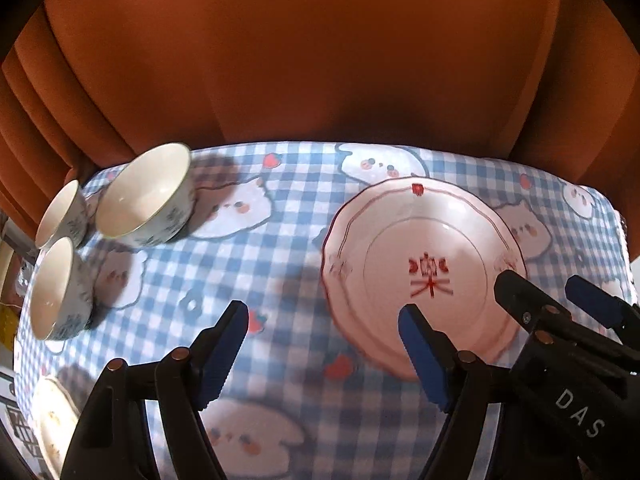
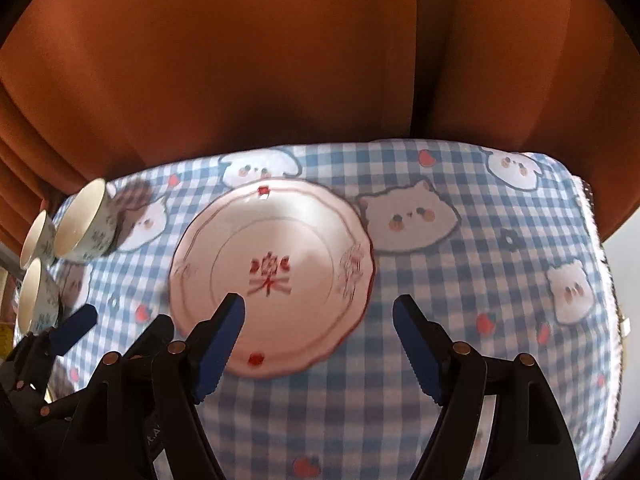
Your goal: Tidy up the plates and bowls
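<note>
Both tools hang over the table side by side, tilted down toward the cloth. The left gripper (image 1: 324, 344) has its jaws spread wide with nothing between them; under the gap lies only bare checked cloth, and its right blue pad overlaps the near-left rim of the plate in the view. The right gripper (image 2: 320, 344) is likewise released, its jaws apart and empty; its left pad sits in front of the lower middle of the plate, its right pad over the cloth beyond the plate's edge. In the left wrist view the right gripper shows at the right edge, just beside the left one, and in the right wrist view a blue pad of the left gripper pokes in at the lower left.

The pink plate (image 1: 424, 264) with a red character in its middle and a scalloped red rim lies flat on the tablecloth (image 1: 288, 240), which is blue-and-white gingham printed with white cat faces and small strawberries. The plate is right of centre for the left tool and left of centre for the right one.

Well apart from it, at the far left of the table, three white bowls (image 1: 148, 196) with blue patterning stand close together in a cluster. Another pale plate (image 1: 54, 420) shows partly at the near left corner. Behind the table hangs an orange curtain (image 1: 304, 52).
</note>
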`<state>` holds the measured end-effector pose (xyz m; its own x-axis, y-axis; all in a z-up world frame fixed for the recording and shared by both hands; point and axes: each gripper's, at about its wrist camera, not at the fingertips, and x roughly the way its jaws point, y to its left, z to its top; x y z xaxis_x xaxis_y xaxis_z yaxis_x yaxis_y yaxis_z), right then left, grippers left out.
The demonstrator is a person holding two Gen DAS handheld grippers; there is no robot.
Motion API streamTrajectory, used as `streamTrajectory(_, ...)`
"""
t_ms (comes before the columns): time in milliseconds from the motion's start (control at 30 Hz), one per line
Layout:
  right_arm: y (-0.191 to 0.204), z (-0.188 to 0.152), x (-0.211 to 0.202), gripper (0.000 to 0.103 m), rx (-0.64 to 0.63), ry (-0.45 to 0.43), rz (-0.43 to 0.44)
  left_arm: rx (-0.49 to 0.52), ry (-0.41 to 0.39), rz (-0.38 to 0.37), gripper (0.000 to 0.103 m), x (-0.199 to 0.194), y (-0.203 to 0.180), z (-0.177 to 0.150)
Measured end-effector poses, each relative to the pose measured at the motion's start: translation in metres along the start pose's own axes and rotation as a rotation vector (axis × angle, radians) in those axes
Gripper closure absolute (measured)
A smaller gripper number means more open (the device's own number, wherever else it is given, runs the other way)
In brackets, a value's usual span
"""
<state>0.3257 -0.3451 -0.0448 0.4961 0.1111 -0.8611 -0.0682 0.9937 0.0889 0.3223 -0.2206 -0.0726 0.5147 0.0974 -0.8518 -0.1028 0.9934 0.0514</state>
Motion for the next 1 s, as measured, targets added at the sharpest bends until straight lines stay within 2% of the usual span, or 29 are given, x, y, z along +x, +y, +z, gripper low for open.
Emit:
streamTrajectory(300,-0.011,0.023,0.048,0.025,0.032,0.024,-0.018,0.002,0.015,0.001,0.028,0.044,-0.012,0.022)
streamTrajectory(467,-0.014,0.027,0.067,0.04,0.031,0.051,-0.019,0.014,0.038,-0.001,0.031,0.063,-0.021,0.026)
streamTrajectory(533,-0.014,0.027,0.073,0.045,0.025,0.058,-0.017,0.022,0.046,-0.012,0.037,0.069,-0.025,0.026)
streamTrajectory(667,-0.014,0.027,0.079,0.052,0.008,0.056,-0.032,0.032,0.044,-0.008,0.039,0.072,-0.027,0.025)
streamTrajectory(1000,-0.007,0.02,0.071,0.052,-0.003,0.079,-0.023,0.033,0.076,-0.009,0.039,0.069,-0.021,0.015)
